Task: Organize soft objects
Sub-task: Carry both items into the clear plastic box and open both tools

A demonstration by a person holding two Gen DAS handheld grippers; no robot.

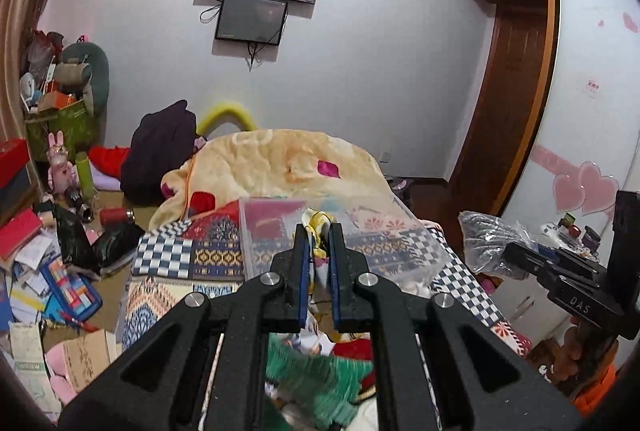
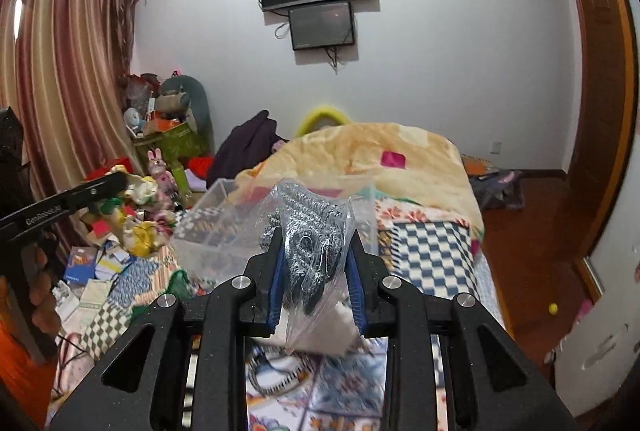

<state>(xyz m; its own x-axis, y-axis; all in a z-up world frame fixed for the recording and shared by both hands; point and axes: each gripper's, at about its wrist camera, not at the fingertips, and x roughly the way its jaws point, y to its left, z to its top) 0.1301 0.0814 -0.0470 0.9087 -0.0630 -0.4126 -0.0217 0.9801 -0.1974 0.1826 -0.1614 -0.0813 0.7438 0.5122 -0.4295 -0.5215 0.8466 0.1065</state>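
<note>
Pinching a bunched yellow-and-white floral cloth (image 1: 318, 231), the left tongs (image 1: 319, 231) are clenched on it above the patterned bedspread (image 1: 208, 255), with the clear plastic box (image 1: 404, 247) just beyond at twelve o'clock. Off at three o'clock, the right tongs (image 2: 316, 251) grip a clear bag of grey knit (image 2: 316, 231), held above the bed before that same box.

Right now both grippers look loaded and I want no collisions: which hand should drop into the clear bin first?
Probably right: the bagged grey fabric in the right gripper seems nearest the clear bin. The left gripper holds yellow cloth.
</note>
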